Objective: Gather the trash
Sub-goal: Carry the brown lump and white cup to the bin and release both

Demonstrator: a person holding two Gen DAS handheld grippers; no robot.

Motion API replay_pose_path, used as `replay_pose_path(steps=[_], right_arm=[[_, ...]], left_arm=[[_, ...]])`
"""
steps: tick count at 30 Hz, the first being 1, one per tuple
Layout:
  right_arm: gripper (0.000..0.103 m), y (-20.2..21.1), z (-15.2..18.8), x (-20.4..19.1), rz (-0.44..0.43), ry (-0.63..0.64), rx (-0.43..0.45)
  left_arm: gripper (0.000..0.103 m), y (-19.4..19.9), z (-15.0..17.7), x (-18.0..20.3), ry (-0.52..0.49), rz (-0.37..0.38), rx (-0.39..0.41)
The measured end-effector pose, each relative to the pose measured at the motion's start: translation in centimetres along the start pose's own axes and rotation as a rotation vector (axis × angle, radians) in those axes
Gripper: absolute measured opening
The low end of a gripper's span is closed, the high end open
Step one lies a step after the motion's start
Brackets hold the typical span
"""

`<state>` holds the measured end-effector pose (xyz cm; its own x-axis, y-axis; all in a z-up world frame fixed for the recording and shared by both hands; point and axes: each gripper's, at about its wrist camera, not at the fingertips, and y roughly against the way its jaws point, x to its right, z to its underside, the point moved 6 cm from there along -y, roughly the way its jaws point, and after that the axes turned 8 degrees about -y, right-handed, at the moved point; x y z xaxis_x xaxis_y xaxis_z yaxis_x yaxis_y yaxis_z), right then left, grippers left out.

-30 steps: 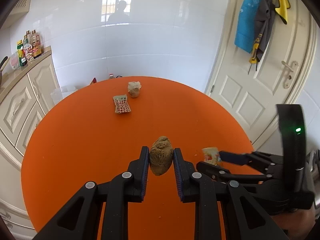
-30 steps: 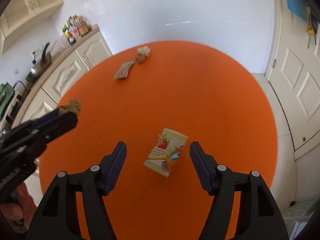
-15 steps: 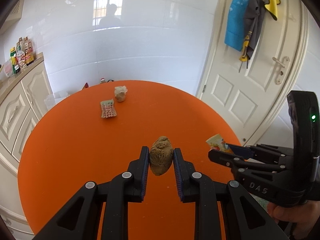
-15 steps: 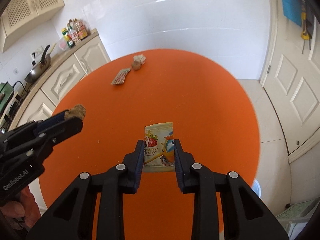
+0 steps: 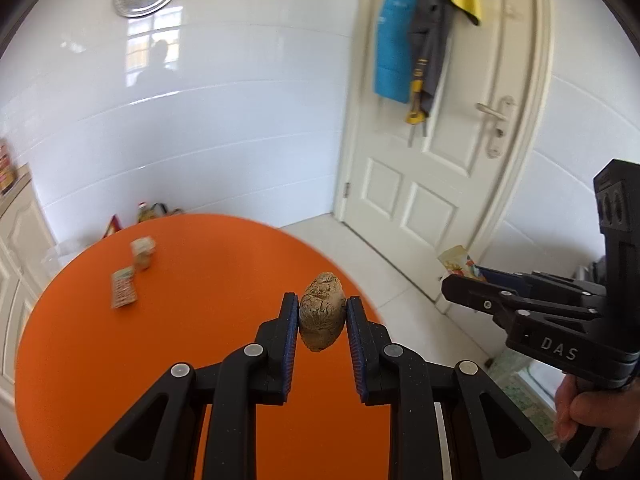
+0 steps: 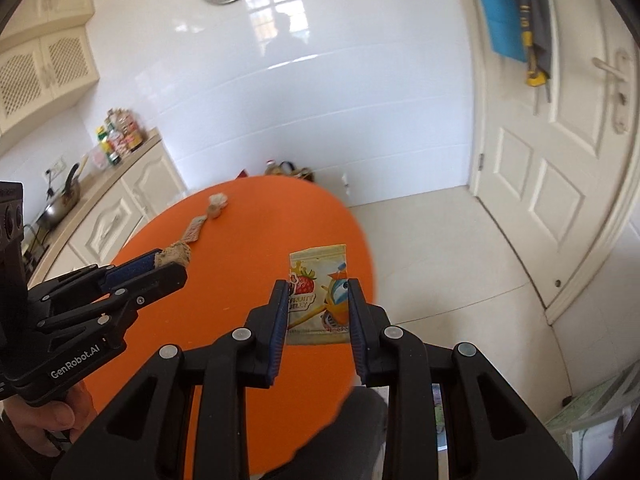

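My left gripper (image 5: 322, 312) is shut on a brown crumpled paper ball (image 5: 322, 316) and holds it above the near right edge of the round orange table (image 5: 192, 320). My right gripper (image 6: 318, 296) is shut on a fruit jelly packet (image 6: 318, 296), lifted over the table's right edge. The left gripper also shows in the right wrist view (image 6: 160, 266), and the right gripper in the left wrist view (image 5: 464, 280). A red-checked wrapper (image 5: 123, 290) and a pale crumpled wad (image 5: 143, 251) lie at the table's far left.
A white door (image 5: 448, 160) with hanging cloths stands to the right. Cream cabinets (image 6: 120, 208) with bottles and a pan run along the left wall. A dark round shape (image 6: 344, 432) lies below the right gripper by the table edge. Tiled floor lies to the right.
The right gripper closed on the jelly packet and lifted it off the table. Both grippers rose and swung right towards the table's edge, each with its trash held.
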<state>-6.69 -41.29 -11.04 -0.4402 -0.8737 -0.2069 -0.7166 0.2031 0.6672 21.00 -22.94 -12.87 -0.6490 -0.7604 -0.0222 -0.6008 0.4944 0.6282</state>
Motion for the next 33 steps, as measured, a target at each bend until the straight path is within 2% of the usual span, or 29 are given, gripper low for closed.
replay_pose_path(steps=[3, 6, 11, 16, 19, 23, 27, 29, 31, 33], right_arm=[[0.028, 0.9, -0.1, 3.9, 0.049, -0.061, 0.011], [0.028, 1.0, 0.3, 7.9, 0.094, -0.126, 0.003], [0.028, -0.4, 2.5, 14.3, 0.159, -0.237, -0.054], [0.028, -3.1, 5.3, 18.4, 0.187, -0.321, -0.133], [0.028, -5.1, 7.1, 20.6, 0.2, -0.367, -0.186], [0.03, -7.1, 8.7, 22.9, 0.211, -0.42, -0.235], [0.031, -8.2, 10.1, 25.4, 0.226, -0.479, -0.265], [0.034, -8.4, 10.7, 26.3, 0.233, -0.499, -0.276], [0.041, -8.7, 10.7, 26.9, 0.242, -0.51, -0.28], [0.055, -8.6, 11.0, 27.3, 0.245, -0.528, -0.276]], left_arm=[[0.02, -1.7, -1.5, 3.0, -0.045, 0.054, -0.001], [0.02, -4.5, -2.3, 6.1, -0.086, 0.119, -0.034], [0.02, -9.8, -2.2, 10.4, -0.129, 0.233, -0.135], [0.02, -15.9, -1.3, 13.4, -0.168, 0.306, -0.264], [0.02, -19.9, -0.5, 14.1, -0.163, 0.334, -0.36], [0.02, -23.4, 0.0, 14.9, -0.173, 0.35, -0.444], [0.022, -26.8, 0.2, 15.5, -0.19, 0.33, -0.534], [0.03, -28.3, -0.6, 16.3, -0.203, 0.32, -0.556], [0.059, -29.3, -1.3, 16.6, -0.224, 0.302, -0.563], [0.073, -28.8, -1.9, 17.3, -0.242, 0.286, -0.547]])
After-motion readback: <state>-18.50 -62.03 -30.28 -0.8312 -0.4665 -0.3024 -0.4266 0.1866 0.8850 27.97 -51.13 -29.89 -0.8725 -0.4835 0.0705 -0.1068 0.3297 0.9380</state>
